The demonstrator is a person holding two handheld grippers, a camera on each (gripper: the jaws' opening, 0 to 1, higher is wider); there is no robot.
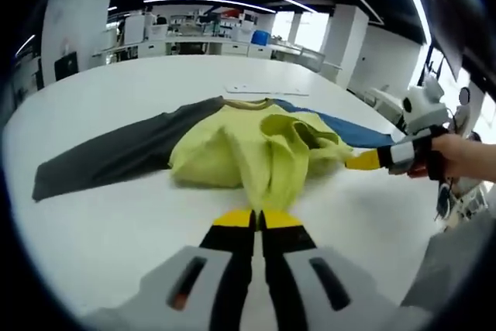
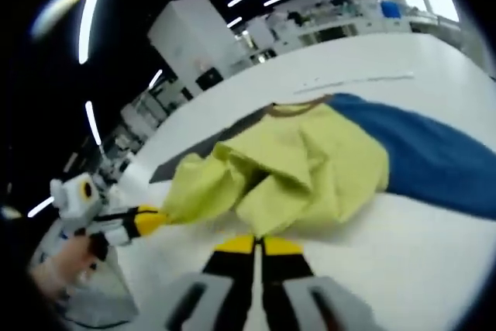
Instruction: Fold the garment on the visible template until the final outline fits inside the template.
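Left gripper view: my left gripper (image 1: 258, 221) is clamped on the hem of the yellow shirt (image 1: 256, 149) lying on the white table (image 1: 101, 230), lifting it to fold.

Right gripper view: my right gripper (image 2: 254, 246) is clamped on the hem's other corner, keeping the edge taut.

The soft, matt yellow-green cloth garment (image 1: 256, 153), with one dark grey sleeve (image 1: 108, 156) and one blue sleeve (image 2: 434, 153), lies rumpled at centre frame. Beneath it the smooth white table (image 1: 101, 230) has a faint sheen. At bottom centre, the left gripper (image 1: 256, 218) and right gripper (image 2: 256, 245) look like matt grey plastic with yellow tips.
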